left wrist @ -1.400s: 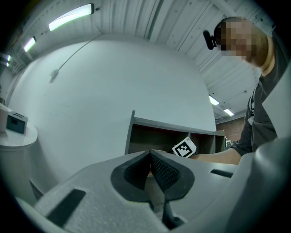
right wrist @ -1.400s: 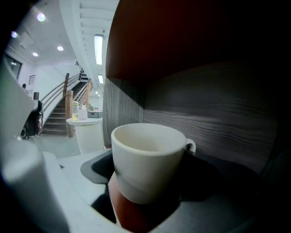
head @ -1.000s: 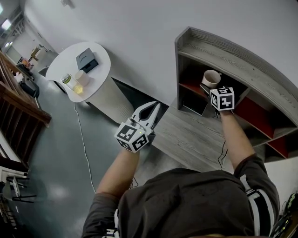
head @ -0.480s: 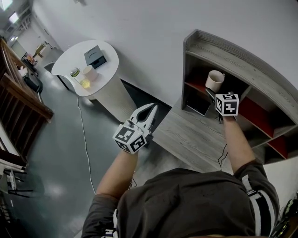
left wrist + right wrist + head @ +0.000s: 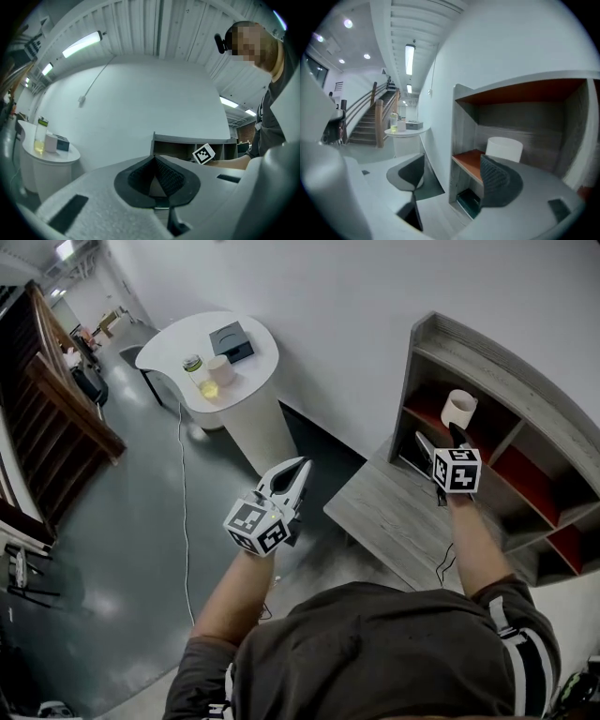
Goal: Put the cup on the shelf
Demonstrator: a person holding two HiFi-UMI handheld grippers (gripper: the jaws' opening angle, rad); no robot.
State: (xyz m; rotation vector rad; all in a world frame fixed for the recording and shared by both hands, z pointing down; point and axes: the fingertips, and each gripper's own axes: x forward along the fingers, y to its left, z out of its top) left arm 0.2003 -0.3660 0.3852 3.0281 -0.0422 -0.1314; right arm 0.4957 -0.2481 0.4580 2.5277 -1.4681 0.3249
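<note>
A cream cup (image 5: 458, 409) stands upright on the red board in the upper left compartment of a grey wooden shelf (image 5: 487, 360). My right gripper (image 5: 441, 440) points up at the cup from just below and is apart from it. Its jaws are wide and closing, with nothing between them. The right gripper view shows the cup (image 5: 504, 149) past the tip of the right pad, beyond my right gripper (image 5: 452, 161). My left gripper (image 5: 304, 465) hangs out over the floor with its jaws shut and empty. In its own view, my left gripper (image 5: 154, 161) has both pads touching.
A round white table (image 5: 246, 381) at the back left carries a jar, a small cup and a dark box. A low grey wooden platform (image 5: 394, 517) lies before the shelf. A staircase rail (image 5: 66, 418) runs along the left. A cable (image 5: 184, 512) trails over the floor.
The right gripper has drawn back a little from the cup, which stays on the shelf. The head camera has swung, shifting the scene rightward. The left gripper has barely moved.
</note>
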